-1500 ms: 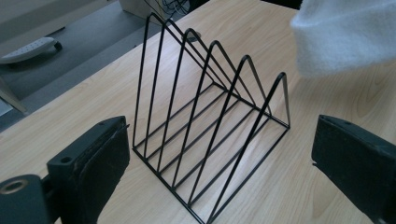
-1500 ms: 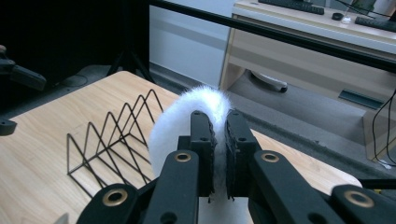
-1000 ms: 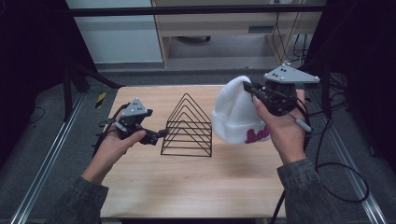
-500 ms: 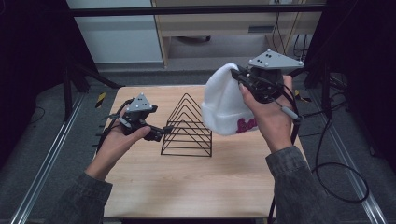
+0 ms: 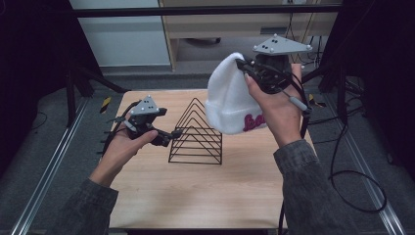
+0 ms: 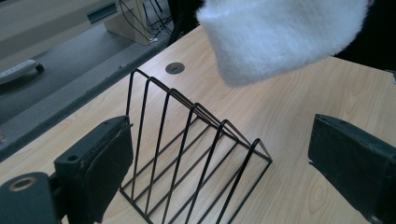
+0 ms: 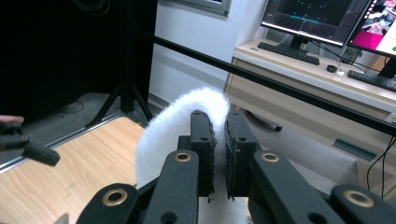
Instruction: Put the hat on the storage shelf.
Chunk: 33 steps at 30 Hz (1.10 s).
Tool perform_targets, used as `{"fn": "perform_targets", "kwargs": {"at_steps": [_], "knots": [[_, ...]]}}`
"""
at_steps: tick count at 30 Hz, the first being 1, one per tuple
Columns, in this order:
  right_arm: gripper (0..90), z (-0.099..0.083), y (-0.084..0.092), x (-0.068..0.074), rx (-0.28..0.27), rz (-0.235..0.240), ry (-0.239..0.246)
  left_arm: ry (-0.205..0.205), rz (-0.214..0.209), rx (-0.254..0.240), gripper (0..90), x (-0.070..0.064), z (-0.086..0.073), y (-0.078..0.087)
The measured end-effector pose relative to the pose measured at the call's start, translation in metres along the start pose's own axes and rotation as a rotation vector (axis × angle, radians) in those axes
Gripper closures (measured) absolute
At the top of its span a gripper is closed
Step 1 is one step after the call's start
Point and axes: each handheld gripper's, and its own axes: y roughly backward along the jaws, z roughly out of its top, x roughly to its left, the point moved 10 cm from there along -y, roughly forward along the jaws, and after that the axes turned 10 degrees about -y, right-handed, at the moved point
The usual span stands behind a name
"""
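A white fluffy knit hat (image 5: 229, 100) with pink lettering hangs in the air above the table's right half, its top pinched in my right gripper (image 5: 243, 67), which is shut on it. In the right gripper view the jaws (image 7: 219, 125) press together on the hat's white fabric (image 7: 170, 128). A black wire rack (image 5: 196, 134) of triangular dividers stands upright mid-table. My left gripper (image 5: 172, 134) is open at the rack's left side; in the left gripper view the rack (image 6: 187, 154) stands between its wide-apart jaws, untouched, with the hat (image 6: 280, 37) above.
The light wooden table (image 5: 195, 196) has a round cable hole (image 6: 174, 68) behind the rack. A black crossbar (image 5: 205, 11) runs across the far side, with a desk and monitors (image 7: 322, 18) beyond. Cables (image 5: 352, 161) hang off the right edge.
My right gripper has lifted the hat higher and carried it left, closer to the rack. The left gripper has stayed by the rack's left side.
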Motion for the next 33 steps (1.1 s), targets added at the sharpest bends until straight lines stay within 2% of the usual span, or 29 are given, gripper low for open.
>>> {"fn": "perform_targets", "kwargs": {"at_steps": [5, 10, 15, 26, 33], "knots": [[84.1, 0.006, -0.009, 0.000, -0.005, -0.005, -0.007, -0.013, 0.001, 0.007, 5.9, -0.002, 0.000, -0.004], [84.1, 0.014, -0.014, 0.001, -0.018, -0.006, -0.018, -0.009, 0.008, 0.009, 6.0, 0.000, 0.000, -0.004], [84.1, 0.022, -0.019, 0.005, -0.022, -0.004, -0.009, -0.005, 0.018, 0.006, 6.4, 0.003, 0.000, -0.001], [84.1, 0.043, -0.023, 0.026, -0.046, 0.022, 0.014, 0.009, 0.028, -0.009, 10.3, 0.005, 0.003, 0.000], [84.1, 0.047, -0.029, 0.044, -0.048, 0.050, 0.025, 0.013, 0.032, -0.017, 12.6, 0.006, 0.004, 0.002]]}}
